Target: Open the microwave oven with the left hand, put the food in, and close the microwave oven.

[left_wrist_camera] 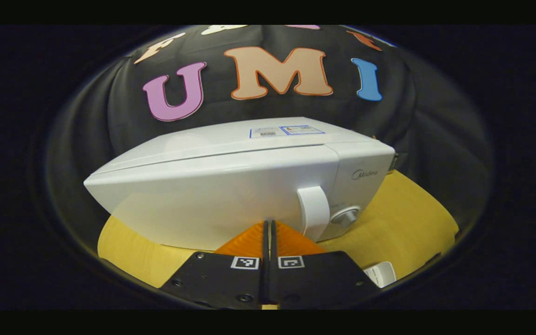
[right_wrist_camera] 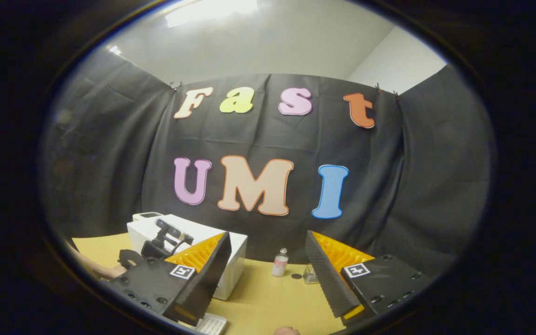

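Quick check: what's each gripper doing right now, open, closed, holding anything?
Left gripper: closed, empty, facing the shut microwave near its handle.
Right gripper: open, holding nothing, above the table.

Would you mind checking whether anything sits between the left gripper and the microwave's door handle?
Nothing visible does. In the left gripper view, the left gripper, fingers together, points at the closed microwave, with its handle just to the right and no object between them.

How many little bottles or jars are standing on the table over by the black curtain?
2: a small pink-labelled bottle and, just right of it, a clear jar, both on the yellow table right of the microwave. Others may be hidden behind the grippers.
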Demonstrator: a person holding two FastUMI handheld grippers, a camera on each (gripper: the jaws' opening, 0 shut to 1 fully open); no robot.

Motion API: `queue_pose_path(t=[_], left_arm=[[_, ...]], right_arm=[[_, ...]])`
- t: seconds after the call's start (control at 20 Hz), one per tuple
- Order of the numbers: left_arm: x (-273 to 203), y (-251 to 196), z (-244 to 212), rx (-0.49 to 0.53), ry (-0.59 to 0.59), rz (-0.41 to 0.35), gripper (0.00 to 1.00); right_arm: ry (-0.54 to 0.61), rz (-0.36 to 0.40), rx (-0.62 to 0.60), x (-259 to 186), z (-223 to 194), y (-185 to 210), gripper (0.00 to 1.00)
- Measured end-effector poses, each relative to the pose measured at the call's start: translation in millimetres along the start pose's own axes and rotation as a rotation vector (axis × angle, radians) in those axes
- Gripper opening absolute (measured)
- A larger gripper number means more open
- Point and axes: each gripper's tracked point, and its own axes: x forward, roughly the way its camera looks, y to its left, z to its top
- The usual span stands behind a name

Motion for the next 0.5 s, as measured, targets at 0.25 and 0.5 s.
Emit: queue_pose_path(t=[0.25,0.5], left_arm=[[-47.1,1.6,35.5,0.069,-0.126,-0.02,0.01],[-105.0,14.7,79.4,0.012,-0.246,-0.039,0.01]], right_arm=[[0.004,0.01,0.011,4.6,-2.4,9.4,0.96],[0.021,0.021,0.009,10.1,-8.8,21.9,0.99]])
